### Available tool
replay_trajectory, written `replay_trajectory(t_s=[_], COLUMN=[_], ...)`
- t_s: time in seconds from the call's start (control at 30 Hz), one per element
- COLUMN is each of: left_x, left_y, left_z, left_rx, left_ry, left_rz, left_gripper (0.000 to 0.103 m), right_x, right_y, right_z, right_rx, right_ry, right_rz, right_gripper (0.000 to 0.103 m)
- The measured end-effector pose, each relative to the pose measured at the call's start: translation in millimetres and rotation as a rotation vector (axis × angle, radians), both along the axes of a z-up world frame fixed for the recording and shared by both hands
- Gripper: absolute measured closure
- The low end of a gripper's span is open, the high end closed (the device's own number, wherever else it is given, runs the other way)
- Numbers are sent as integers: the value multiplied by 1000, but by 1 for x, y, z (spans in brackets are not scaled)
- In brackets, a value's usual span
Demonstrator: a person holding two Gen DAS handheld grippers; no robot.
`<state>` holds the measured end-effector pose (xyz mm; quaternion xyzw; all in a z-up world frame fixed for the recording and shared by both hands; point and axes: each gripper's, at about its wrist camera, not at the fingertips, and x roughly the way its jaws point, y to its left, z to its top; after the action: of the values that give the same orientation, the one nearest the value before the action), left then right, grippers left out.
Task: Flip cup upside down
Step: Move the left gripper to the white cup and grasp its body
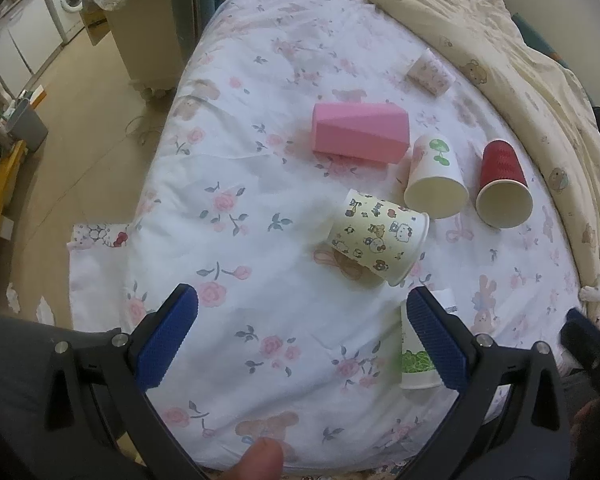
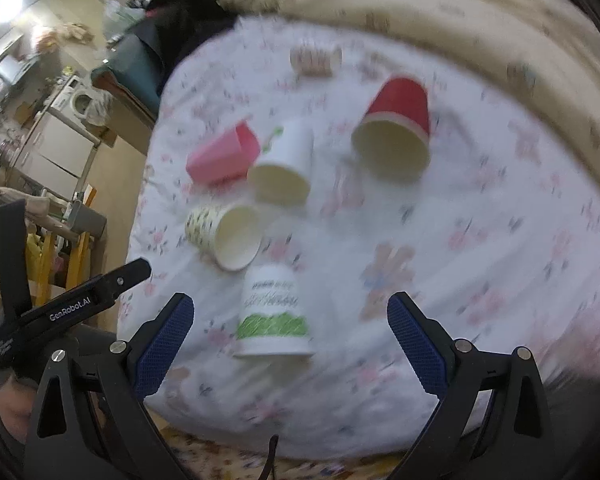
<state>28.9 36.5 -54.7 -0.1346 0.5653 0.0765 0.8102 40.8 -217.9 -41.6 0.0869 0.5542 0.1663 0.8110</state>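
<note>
Only right view: green-band cup (image 2: 274, 316) inverted | both grippers' fingers apart, empty

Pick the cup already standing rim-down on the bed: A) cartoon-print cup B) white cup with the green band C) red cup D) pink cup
B. The white cup with the green band stands with its wide rim on the floral sheet, just ahead of the open right gripper; the red cup, pink cup and cartoon-print cup lie on their sides.
</note>
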Motion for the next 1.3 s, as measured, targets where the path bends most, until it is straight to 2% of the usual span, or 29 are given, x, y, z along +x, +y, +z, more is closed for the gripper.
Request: replay_trajectory(t_s=[0.1,0.27,0.4,0.53,0.73,0.93,1.13,1.2,1.3], left_x=[-1,-6,-7,-7,-3,5,24,30,36], left_y=[-1,-6,-15,-20,-33,-64,-97,-104,-114], left_z=[0,11,19,21,18,17,-11,-23,-39], left_rx=[-16,-23,6,70,76,34,-80,-87,-77], left_ry=[3,-45,-81,-76,7,68,235,283,332], left_rz=[-6,-32,-62,-67,-76,-106,-100,-95,-97], left_gripper=[0,0,0,0,0,0,4,11,11], right_x=[3,0,4,4,0,-6,-8,-8,-8], right_y=[-11,-25,-36,-38,-44,-58,-75,-81,-88], right_z=[4,0,0,2,8,12,9,9,9], right_rx=[-16,-53,-10,-21,-41,-22,17,31,45], right_ry=[-54,-171,-187,-197,-219,-222,-182,-178,-173], right_rz=[-15,-66,-124,-131,-167,-192,-235,-254,-282], right_gripper=[3,3,3,3,3,3,3,3,3])
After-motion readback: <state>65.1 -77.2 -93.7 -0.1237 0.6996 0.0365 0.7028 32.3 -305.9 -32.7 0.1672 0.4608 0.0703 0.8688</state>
